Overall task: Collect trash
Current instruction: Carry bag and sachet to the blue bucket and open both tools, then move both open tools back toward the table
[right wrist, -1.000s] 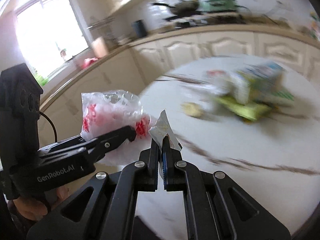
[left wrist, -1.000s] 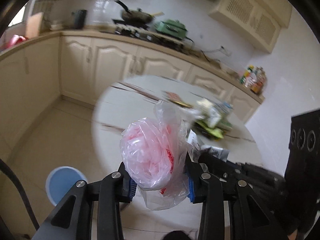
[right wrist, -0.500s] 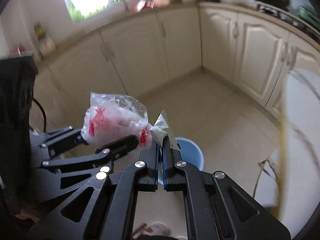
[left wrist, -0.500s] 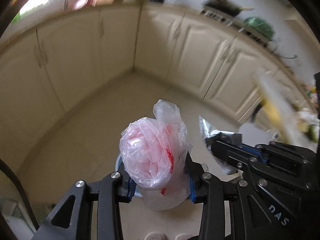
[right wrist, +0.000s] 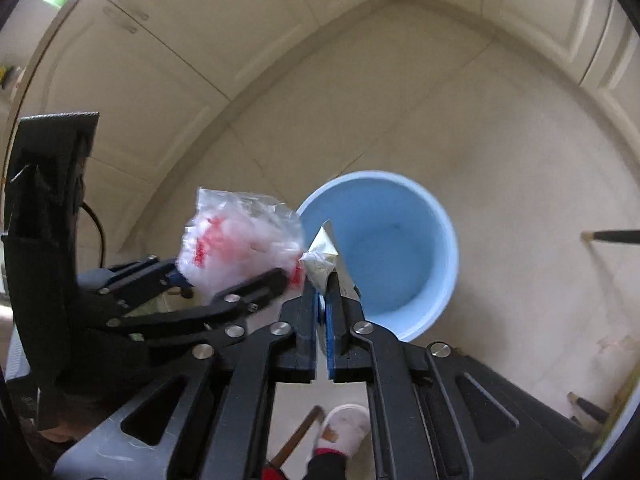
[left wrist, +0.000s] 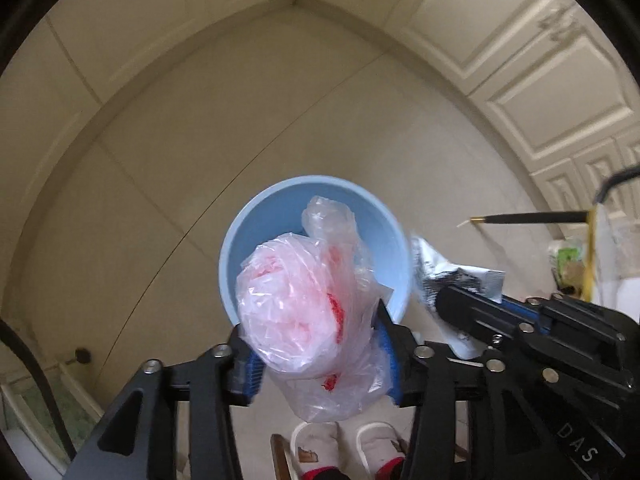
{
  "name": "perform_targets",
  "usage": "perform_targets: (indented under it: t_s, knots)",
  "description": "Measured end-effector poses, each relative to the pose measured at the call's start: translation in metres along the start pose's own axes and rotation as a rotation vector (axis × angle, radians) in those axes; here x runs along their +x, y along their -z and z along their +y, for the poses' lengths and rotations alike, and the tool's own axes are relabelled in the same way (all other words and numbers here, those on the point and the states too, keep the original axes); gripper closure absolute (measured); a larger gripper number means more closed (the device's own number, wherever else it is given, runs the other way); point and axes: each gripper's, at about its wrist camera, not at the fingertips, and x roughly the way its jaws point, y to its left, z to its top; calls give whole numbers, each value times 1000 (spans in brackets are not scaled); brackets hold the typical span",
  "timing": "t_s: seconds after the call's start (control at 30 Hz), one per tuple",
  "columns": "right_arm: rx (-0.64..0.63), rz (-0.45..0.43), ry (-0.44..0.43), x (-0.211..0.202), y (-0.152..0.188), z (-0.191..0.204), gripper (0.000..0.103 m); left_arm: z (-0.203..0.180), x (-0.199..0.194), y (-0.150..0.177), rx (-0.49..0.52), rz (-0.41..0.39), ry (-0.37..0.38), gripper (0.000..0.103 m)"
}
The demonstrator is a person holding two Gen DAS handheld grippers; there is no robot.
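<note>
Trash sits in both of our tools above a pale blue bin [left wrist: 240, 236] that stands on the beige tiled floor [left wrist: 160, 160], near the corner where two runs of cream cabinets [left wrist: 540, 80] meet.

Our left gripper [left wrist: 316, 364] points steeply down with a crumpled clear plastic bag [left wrist: 300, 300] printed in red between its blue pads. Its jaws have just been opening, yet the bag still fills the gap and bulges against both pads, so we read it as still caught there. From the left wrist view the bag hangs right over the mouth of the bin; from the right wrist view it appears just left of the rim.

Our right gripper [right wrist: 323, 312] has its jaws together, nipping a small silvery foil wrapper [right wrist: 324, 256] whose pointed end sticks up past the fingertips. The wrapper hovers over the near left edge of the bin, and it touches or nearly touches the bag beside it; we cannot tell which. The inside of the bin looks bare from this side.

Below the tools we see our own white slippers [left wrist: 348, 444] with red cuffs on the floor. A dark thin rod [left wrist: 528, 218] juts in from the right edge.
</note>
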Motion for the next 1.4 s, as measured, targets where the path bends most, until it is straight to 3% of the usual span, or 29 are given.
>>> perform_targets:
  t_s: [0.07, 0.27, 0.33, 0.4, 0.43, 0.53, 0.6, 0.63, 0.7, 0.8, 1.03, 1.23, 1.4]
  knots:
    - [9, 2, -6, 8, -6, -7, 96, 3, 4, -8, -25, 11, -2, 47]
    - [44, -33, -35, 6, -12, -16, 80, 20, -4, -36, -73, 12, -6, 47]
    - [43, -40, -34, 0, -9, -19, 71, 17, -9, -32, -84, 8, 1, 46]
    - [49, -57, -28, -9, -13, -19, 54, 8, -11, -17, -107, 0, -1, 45]
    - [51, -67, -24, -14, -11, -19, 50, 5, -16, -10, -116, -7, 0, 43]
    - [42, -91, 67, -32, -1, -11, 37, -2, -24, -5, -94, -17, -48, 41]
    - [22, -109, 144, -42, 5, -8, 20, -2, -28, -2, -118, -13, -31, 41]
    - [12, -121, 183, -48, 10, -5, 18, 1, -29, -2, -144, -3, -2, 41]
    - [6, -115, 201, -51, 17, -3, 18, 9, -36, 0, -195, -5, 43, 40]
    - [16, -93, 154, -52, 28, 0, 18, 8, -49, 0, -198, -43, 29, 38]
    - [44, -89, -25, -51, 52, 15, 18, -12, -63, 12, -170, -69, 29, 38]
    - [38, -110, 47, -47, 44, 23, 18, -9, -92, 33, -170, -117, -22, 38]
    - [22, -169, 92, -80, 52, 34, 16, -3, -136, 54, -167, -222, -88, 38]
